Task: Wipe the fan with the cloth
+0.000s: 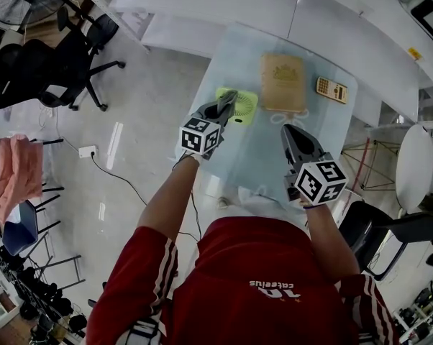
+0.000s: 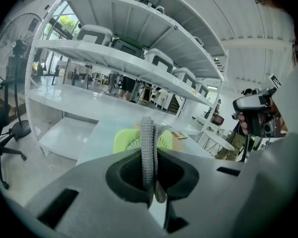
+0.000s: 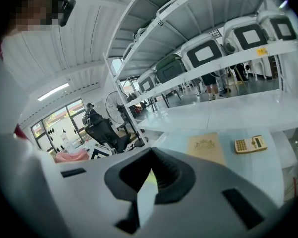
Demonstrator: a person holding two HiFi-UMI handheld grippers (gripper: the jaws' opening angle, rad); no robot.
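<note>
A small lime-green fan lies on the glass table, near its left side. My left gripper hovers right over the fan, shut on a grey knitted cloth that sticks up between the jaws. In the left gripper view the fan shows just beyond the left gripper. My right gripper hangs over the table's middle, to the right of the fan and apart from it. The right gripper has its jaws together with nothing in them.
A tan book and a calculator lie on the table behind the fan; both also show as the book and the calculator. Black office chairs stand on the left, a white stool on the right, white shelving behind.
</note>
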